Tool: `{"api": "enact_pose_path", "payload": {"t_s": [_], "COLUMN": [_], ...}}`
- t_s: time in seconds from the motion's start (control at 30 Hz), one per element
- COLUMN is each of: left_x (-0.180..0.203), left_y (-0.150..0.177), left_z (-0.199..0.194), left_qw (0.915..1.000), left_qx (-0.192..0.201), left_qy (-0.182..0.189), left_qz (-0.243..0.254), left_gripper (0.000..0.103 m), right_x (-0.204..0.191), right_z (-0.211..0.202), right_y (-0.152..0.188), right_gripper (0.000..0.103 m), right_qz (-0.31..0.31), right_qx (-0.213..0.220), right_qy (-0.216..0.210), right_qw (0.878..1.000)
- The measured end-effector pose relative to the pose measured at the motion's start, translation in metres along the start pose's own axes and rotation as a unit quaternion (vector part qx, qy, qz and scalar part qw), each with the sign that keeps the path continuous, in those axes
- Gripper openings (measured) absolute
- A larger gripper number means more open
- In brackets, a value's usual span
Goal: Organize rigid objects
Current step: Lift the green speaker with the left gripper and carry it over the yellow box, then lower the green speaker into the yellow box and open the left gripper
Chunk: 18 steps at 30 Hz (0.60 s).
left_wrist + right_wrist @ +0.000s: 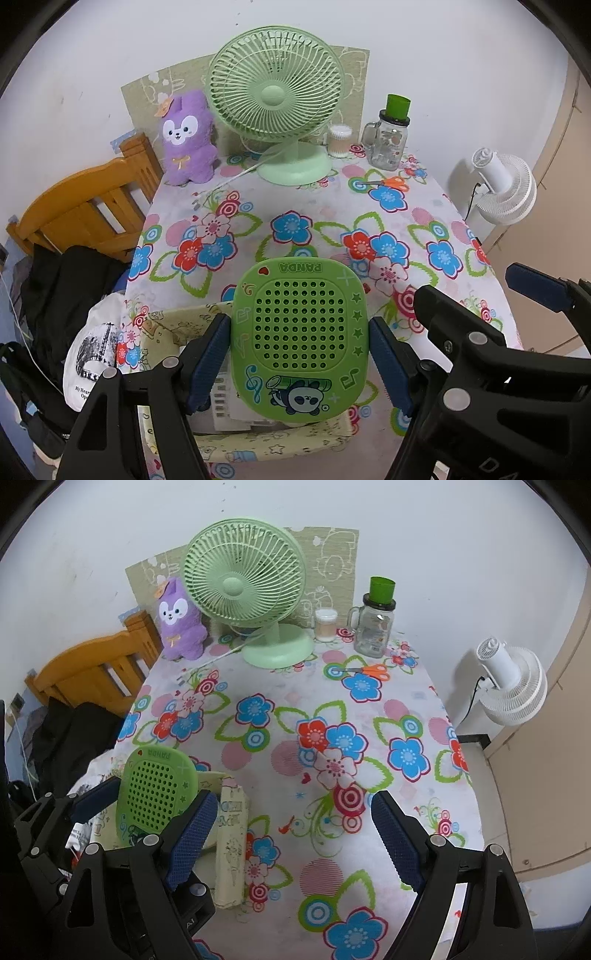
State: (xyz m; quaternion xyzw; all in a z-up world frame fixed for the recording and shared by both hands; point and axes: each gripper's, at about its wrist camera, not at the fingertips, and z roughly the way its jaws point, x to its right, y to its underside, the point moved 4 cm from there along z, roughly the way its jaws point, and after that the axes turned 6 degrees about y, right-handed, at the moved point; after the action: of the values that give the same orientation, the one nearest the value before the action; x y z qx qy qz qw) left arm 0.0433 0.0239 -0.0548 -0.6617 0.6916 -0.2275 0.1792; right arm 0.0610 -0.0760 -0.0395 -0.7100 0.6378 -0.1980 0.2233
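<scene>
The left tool point(299, 363) grips a green panda-printed plastic case point(301, 341) by its two side edges, its blue-padded fingers point(208, 363) pressed against the case, which is perforated with a grid of round holes and carries the word PANDA along its far edge. The case is held over a pale yellow fabric basket point(266, 446) that sits on the near left part of the desk point(424, 221), and white boxes or papers point(225, 402) show inside the basket beneath the case. From the right wrist view, the same case point(157, 794) appears tilted up above the basket point(231, 849), whose wall stands just beside the right tool's left finger. The right tool point(291, 840) hangs with its fingers spread wide and nothing between them, over the flowered cloth on the near middle of the desk point(406, 709). At the far edge of the desk stand a purple plush rabbit point(188, 142), a green desk fan point(277, 99) with its white cord trailing across the cloth, a small clear container of cotton swabs point(340, 140), and a glass mug jar point(388, 144) with a green cup point(398, 105) upside on its lid. Orange-handled scissors point(391, 182) lie flat on the cloth near the jar. A wooden chair point(85, 206) with dark bags stands left of the desk, and a white floor fan point(506, 188) stands to the right near the wall.
</scene>
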Motion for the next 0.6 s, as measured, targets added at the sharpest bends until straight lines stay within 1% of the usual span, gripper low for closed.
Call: {"api": "enact_pose_path", "payload": {"t_s": [0.1, 0.27, 0.6], "left_x": [-0.008, -0.021, -0.045], "left_y": [0.005, 0.014, 0.034], "left_z": [0.007, 0.022, 0.049], "left_qw": [1.0, 0.9996, 0.9978], "left_qx": [-0.004, -0.023, -0.059], "left_qy": [-0.001, 0.006, 0.004], "left_qz": [-0.002, -0.014, -0.029], "left_gripper": [0.077, 0.077, 0.077], "right_x": [-0.007, -0.019, -0.045], "right_z": [0.01, 0.024, 0.054], "right_y": [0.003, 0.01, 0.022], "right_gripper": [0.088, 0.088, 0.088], "right_qz": [0.0, -0.006, -0.035], "right_qx": [-0.014, -0.03, -0.067], "right_qy": [-0.001, 0.01, 0.018], "right_qw": [1.0, 0.999, 0.997]}}
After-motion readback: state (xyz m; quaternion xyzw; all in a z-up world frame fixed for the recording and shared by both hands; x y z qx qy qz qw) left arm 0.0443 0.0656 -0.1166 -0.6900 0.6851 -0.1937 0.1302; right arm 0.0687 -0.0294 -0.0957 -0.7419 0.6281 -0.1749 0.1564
